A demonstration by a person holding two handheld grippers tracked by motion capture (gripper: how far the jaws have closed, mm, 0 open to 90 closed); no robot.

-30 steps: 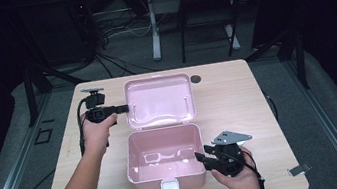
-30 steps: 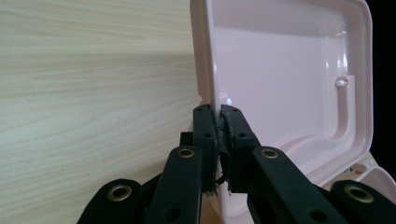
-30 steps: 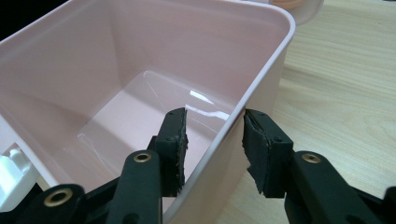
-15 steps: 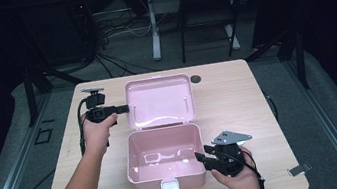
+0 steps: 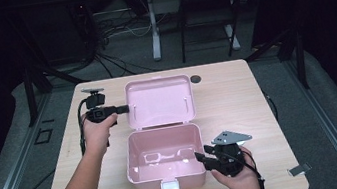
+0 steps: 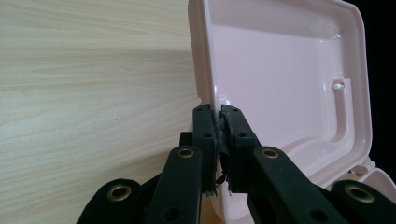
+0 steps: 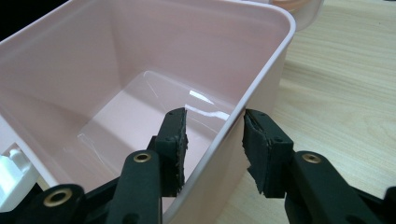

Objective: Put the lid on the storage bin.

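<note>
Left tongs [image 6: 219, 122] clench the upright lid's [image 5: 159, 101] edge; right tongs [image 7: 214, 140] straddle box [image 5: 163, 157] wall, unclenched.

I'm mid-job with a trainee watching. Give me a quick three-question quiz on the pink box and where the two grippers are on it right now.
1. True or false: the pink box has its lid open.
2. Which part does the left gripper pinch? A) the white latch B) the lid's edge C) the table
3. What stands between the right gripper's jaws, and are the pads pressed on it?

Key
1. True; the lid is swung back, and the tub is empty.
2. B.
3. The tub's side wall; one jaw is inside, one outside, with gaps either side, so no grip yet.
</note>
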